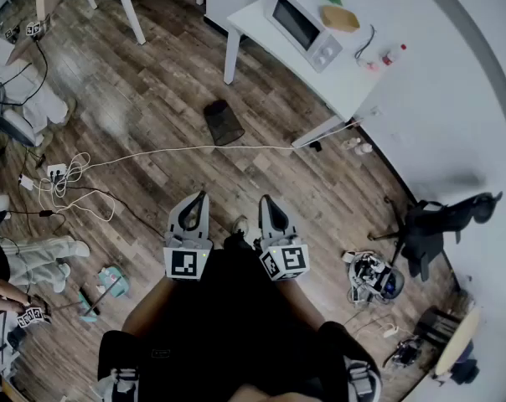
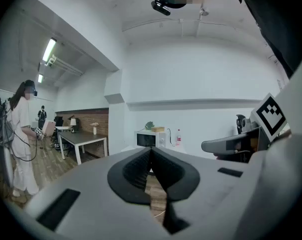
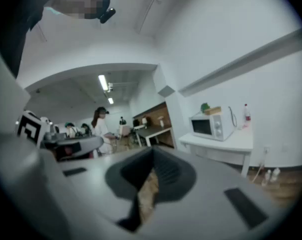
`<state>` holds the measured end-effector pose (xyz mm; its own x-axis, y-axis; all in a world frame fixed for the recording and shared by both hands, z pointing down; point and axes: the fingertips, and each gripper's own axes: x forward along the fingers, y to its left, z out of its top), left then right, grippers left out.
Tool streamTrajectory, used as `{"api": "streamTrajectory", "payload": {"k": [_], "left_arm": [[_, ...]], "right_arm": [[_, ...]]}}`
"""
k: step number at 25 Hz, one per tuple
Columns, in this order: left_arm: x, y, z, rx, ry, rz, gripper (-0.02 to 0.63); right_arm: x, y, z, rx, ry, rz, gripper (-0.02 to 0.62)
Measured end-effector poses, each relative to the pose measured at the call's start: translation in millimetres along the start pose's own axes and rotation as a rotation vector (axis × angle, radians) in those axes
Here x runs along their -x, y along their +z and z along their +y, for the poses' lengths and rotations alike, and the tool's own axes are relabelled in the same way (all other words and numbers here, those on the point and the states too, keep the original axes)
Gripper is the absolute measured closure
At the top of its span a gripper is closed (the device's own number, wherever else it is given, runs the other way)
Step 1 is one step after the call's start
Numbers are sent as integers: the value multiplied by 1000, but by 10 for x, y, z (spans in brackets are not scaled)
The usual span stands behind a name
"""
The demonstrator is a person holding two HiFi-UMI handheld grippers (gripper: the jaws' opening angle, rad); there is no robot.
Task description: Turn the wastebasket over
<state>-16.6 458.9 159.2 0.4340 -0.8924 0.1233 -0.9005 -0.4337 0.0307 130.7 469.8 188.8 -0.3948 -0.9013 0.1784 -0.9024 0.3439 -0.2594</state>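
Note:
The wastebasket (image 1: pixel 223 122), a small dark mesh bin, rests on the wooden floor by the leg of the white table (image 1: pixel 353 78). I cannot tell which way up it is. It appears in neither gripper view. Both grippers are held close to the person's body, well short of the bin and pointing roughly level toward it. In the head view my left gripper (image 1: pixel 200 199) has its jaws together with nothing between them, and the left gripper view shows the same (image 2: pixel 151 151). My right gripper (image 1: pixel 266 202) is likewise shut and empty (image 3: pixel 152 154).
A microwave (image 1: pixel 303 28) and a bottle (image 1: pixel 393 55) stand on the white table. A white cable (image 1: pixel 194 149) runs across the floor between me and the bin, to a power strip (image 1: pixel 56 172). A black stand (image 1: pixel 429 224) and clutter lie at right. A person (image 2: pixel 21 134) stands far left.

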Motion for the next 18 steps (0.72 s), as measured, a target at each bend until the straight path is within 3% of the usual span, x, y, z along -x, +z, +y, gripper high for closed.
{"api": "streamTrajectory", "payload": {"k": [18], "left_arm": [[-140,-21,-149,-7,18,4,571]], "right_arm": [[5,22,-177,-22,38,-15,562]]}}
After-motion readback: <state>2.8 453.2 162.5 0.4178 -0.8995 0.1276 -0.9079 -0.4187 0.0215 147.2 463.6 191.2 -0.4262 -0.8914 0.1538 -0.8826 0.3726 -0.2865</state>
